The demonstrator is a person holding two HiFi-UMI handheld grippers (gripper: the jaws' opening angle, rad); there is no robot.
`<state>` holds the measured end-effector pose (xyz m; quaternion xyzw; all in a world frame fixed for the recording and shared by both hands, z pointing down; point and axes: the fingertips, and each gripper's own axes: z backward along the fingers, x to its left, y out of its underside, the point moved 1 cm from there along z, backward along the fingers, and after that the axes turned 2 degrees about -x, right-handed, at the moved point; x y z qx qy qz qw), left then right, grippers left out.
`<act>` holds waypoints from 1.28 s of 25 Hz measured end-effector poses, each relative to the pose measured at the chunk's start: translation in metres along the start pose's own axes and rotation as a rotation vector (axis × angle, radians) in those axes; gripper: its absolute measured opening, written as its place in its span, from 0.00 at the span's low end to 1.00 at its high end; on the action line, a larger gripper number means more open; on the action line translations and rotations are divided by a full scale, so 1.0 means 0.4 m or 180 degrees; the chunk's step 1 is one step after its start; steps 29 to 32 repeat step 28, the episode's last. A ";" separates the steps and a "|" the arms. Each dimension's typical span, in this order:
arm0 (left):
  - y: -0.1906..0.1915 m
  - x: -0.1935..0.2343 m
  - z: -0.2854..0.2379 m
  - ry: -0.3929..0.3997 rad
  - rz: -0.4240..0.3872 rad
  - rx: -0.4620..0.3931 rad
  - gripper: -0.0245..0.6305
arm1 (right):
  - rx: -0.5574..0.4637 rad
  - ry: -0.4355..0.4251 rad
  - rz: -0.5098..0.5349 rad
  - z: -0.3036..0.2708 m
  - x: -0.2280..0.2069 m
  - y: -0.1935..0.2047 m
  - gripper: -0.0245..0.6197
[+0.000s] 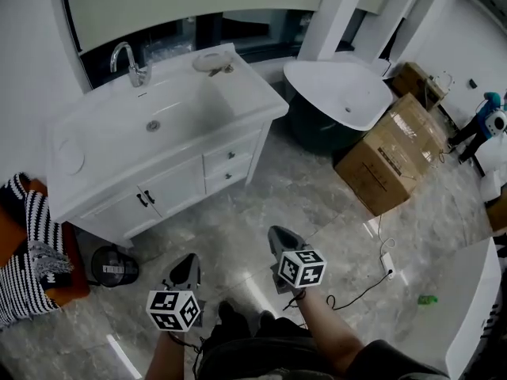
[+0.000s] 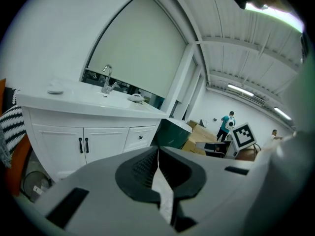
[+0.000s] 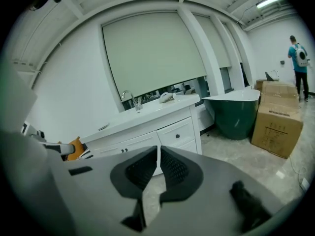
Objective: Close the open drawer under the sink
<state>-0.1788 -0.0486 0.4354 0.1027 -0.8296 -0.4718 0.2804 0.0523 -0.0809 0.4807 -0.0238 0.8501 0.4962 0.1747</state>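
The white vanity (image 1: 119,192) with its sink basin (image 1: 162,117) and chrome tap (image 1: 131,64) stands at the upper left. Its two small drawers (image 1: 230,165) at the right end sit flush with the cabinet front; they also show in the left gripper view as drawers (image 2: 140,137) and in the right gripper view as drawers (image 3: 179,133). Both grippers hang well back from the vanity over the floor. My left gripper (image 1: 188,264) is shut with nothing in it, pads together (image 2: 158,150). My right gripper (image 1: 279,237) is likewise shut and empty (image 3: 159,148).
A dark green tub with a white rim (image 1: 337,93) and cardboard boxes (image 1: 394,155) stand to the right. A striped cloth on an orange seat (image 1: 30,248) and a small black round appliance (image 1: 114,266) sit left. A cable with a plug strip (image 1: 386,261) lies on the floor. A person (image 1: 485,123) stands far right.
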 end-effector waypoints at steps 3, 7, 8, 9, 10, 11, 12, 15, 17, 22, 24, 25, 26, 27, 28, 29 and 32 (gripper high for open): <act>-0.003 -0.050 0.024 -0.0003 0.0032 -0.0059 0.06 | 0.0066 -0.0095 0.0003 0.045 0.011 0.010 0.10; -0.015 -0.143 0.055 0.0060 -0.0166 -0.0193 0.06 | 0.0025 -0.0193 0.0082 0.112 0.003 -0.005 0.09; -0.011 -0.162 0.066 0.0051 -0.0171 -0.0213 0.06 | 0.0018 -0.0221 0.0115 0.135 0.001 -0.005 0.09; -0.004 -0.182 0.078 0.0039 -0.0163 -0.0228 0.06 | 0.0013 -0.0247 0.0138 0.161 0.001 -0.002 0.09; 0.006 -0.203 0.093 0.0024 -0.0160 -0.0237 0.06 | 0.0010 -0.0272 0.0151 0.189 0.001 0.004 0.09; 0.017 -0.223 0.108 0.0011 -0.0167 -0.0244 0.06 | 0.0006 -0.0294 0.0156 0.217 0.000 0.011 0.09; 0.028 -0.244 0.123 0.0003 -0.0181 -0.0251 0.06 | 0.0001 -0.0317 0.0158 0.245 0.000 0.019 0.09; 0.057 -0.311 0.164 0.0019 -0.0217 -0.0287 0.06 | -0.0014 -0.0385 0.0184 0.319 0.003 0.043 0.09; 0.075 -0.357 0.192 0.0037 -0.0263 -0.0305 0.06 | -0.0035 -0.0441 0.0207 0.367 0.013 0.057 0.09; 0.111 -0.455 0.267 0.0062 -0.0371 -0.0395 0.06 | -0.0145 -0.0593 0.0323 0.488 0.052 0.079 0.09; 0.127 -0.486 0.297 0.0061 -0.0380 -0.0435 0.06 | -0.0183 -0.0649 0.0361 0.534 0.068 0.090 0.09; 0.135 -0.501 0.312 0.0057 -0.0387 -0.0448 0.06 | -0.0202 -0.0673 0.0363 0.559 0.073 0.096 0.09; 0.144 -0.517 0.327 0.0052 -0.0398 -0.0459 0.06 | -0.0224 -0.0694 0.0355 0.583 0.077 0.101 0.09; 0.153 -0.533 0.341 0.0047 -0.0411 -0.0468 0.06 | -0.0248 -0.0714 0.0344 0.608 0.080 0.107 0.09; 0.163 -0.549 0.356 0.0043 -0.0424 -0.0476 0.06 | -0.0271 -0.0734 0.0332 0.633 0.083 0.113 0.09; 0.163 -0.549 0.356 0.0043 -0.0424 -0.0476 0.06 | -0.0271 -0.0734 0.0332 0.633 0.083 0.113 0.09; 0.163 -0.549 0.356 0.0043 -0.0424 -0.0476 0.06 | -0.0271 -0.0734 0.0332 0.633 0.083 0.113 0.09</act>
